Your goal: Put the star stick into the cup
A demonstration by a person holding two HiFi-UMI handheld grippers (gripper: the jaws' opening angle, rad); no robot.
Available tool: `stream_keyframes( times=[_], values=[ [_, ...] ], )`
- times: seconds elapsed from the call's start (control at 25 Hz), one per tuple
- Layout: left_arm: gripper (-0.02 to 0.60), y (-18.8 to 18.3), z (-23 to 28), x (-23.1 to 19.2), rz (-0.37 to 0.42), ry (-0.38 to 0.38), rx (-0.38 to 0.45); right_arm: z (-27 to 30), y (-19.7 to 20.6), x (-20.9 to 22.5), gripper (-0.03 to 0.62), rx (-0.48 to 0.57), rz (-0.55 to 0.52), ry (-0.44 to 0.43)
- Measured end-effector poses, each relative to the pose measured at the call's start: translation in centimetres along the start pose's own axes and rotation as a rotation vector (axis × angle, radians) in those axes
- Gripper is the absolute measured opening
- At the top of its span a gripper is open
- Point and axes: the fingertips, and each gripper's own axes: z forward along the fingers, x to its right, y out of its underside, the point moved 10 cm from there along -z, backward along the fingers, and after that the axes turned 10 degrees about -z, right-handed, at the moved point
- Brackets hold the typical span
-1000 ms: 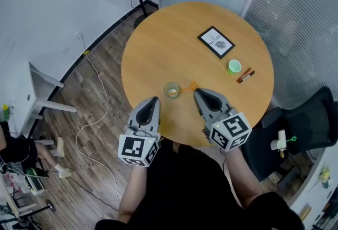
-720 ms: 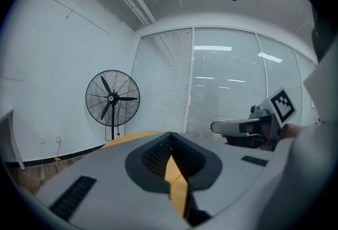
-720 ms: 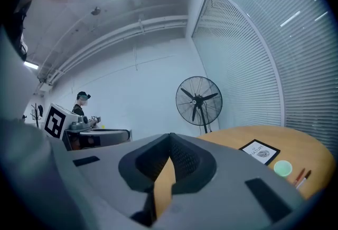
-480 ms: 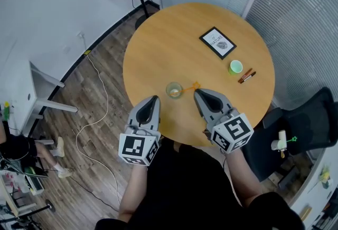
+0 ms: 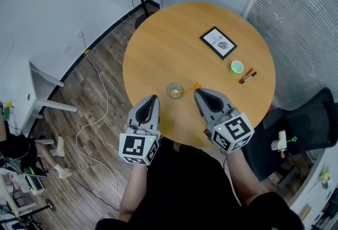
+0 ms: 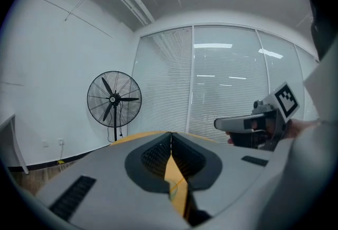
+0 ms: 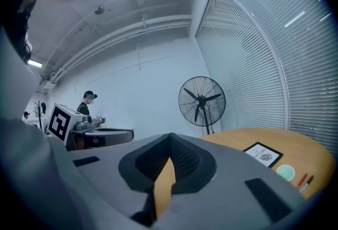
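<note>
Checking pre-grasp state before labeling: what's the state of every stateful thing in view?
left gripper: jaws shut, empty
right gripper: jaws shut, empty
glass cup: upright, no stick inside
star stick: lying on table beside glass cup, not in it
green cup: upright
picture frame: lying flat
fan: blades look stopped

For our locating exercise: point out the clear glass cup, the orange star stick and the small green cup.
clear glass cup (image 5: 174,90): head view, centre of its mouth.
orange star stick (image 5: 195,86): head view, its star end.
small green cup (image 5: 235,67): head view, centre of its mouth.
</note>
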Motion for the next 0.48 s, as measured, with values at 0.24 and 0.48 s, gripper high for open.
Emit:
stream_keyframes(
  times=[0.24,0.48],
  values=[
    [-0.002,0.12,0.17,-0.15,0.002,-0.001,-0.003,0.20,0.20,0.17,0.008,-0.008,0.007,0.001],
    [-0.002,0.32,0.35,-0.21,0.003,-0.002,-0.001,0.30,0.44,0.39,0.008,-0.009,0.011,0.003]
  ],
)
